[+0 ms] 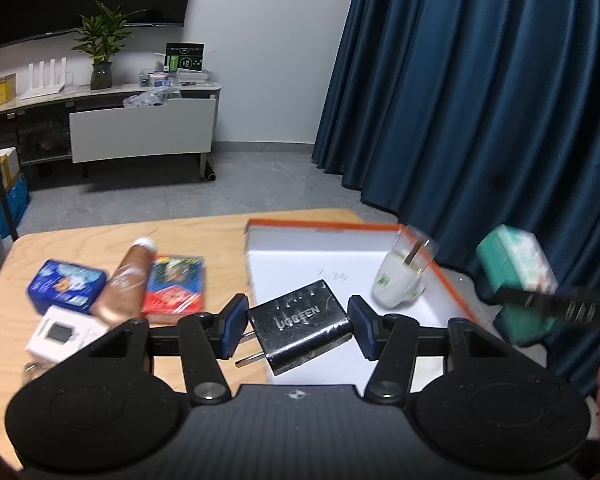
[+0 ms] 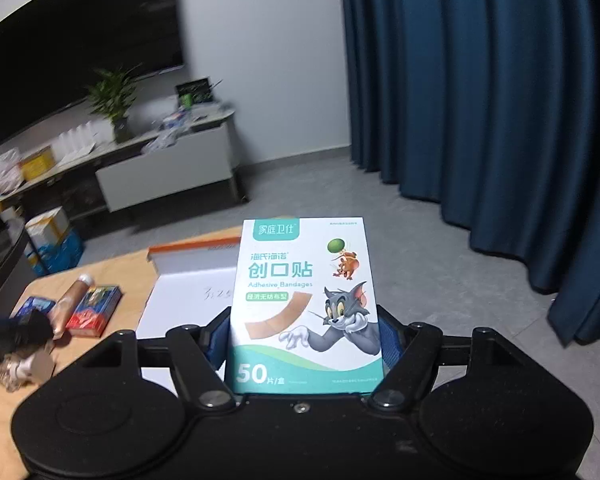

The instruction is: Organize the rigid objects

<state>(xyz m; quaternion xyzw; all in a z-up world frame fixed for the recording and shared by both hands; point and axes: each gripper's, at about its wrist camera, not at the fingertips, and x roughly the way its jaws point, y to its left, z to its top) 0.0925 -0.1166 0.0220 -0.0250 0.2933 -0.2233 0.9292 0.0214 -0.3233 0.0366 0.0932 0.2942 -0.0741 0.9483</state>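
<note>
2 grippers are each clamped on something: the left gripper (image 1: 298,330) has its blue-padded jaws spread wide and pinching a black charger (image 1: 300,326) by its sides, while the right gripper (image 2: 303,340) has its jaws pressed against the 2 narrow edges of a bandage box (image 2: 304,308), held upright. The charger is a glossy, scuffed block with pale lettering on its face and 2 flat metal prongs pointing toward the left finger; it hangs tilted over the near left corner of the white tray (image 1: 332,256). That tray is a shallow, smooth cardboard rectangle with an orange rim, resting on a pale wooden table (image 1: 204,236). Inside the tray, against its right wall, a white plug (image 1: 400,280) with a clear cap lies tilted. Left of the tray lie a red carton (image 1: 174,288), a brown tube (image 1: 126,284) with a white cap, a blue packet (image 1: 66,286) and a small white box (image 1: 62,332), close together. The bandage box is flat cardboard, white with teal bands and cartoon cat-and-mouse art, held above the tray's right side.
</note>
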